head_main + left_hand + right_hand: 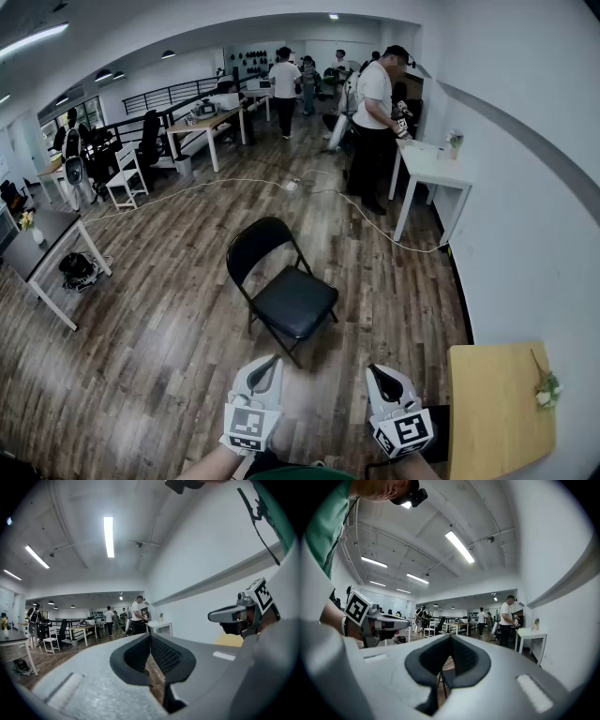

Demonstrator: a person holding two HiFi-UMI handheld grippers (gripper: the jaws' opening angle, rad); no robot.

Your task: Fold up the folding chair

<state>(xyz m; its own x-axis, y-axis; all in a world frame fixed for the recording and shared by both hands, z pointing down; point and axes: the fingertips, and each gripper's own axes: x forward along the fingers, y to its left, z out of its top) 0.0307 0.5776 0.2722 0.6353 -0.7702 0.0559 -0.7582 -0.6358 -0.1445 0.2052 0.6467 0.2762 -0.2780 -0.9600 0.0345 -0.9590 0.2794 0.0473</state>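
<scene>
Your left gripper (273, 360) and right gripper (376, 369) sit low in the head view, side by side but apart, both pointing level toward the folding chair (292, 298). That chair stands unfolded on the wood floor (169, 319) just ahead of you, clear of both grippers, with its backrest on the far side. A wooden table (495, 422) lies at your right.

In the left gripper view, your jaws are pressed together with nothing between the pads (164, 654). The right gripper hangs off to the side.

In the right gripper view, those jaws are closed and empty too. A sliver of the chair shows below them, untouched.
</scene>
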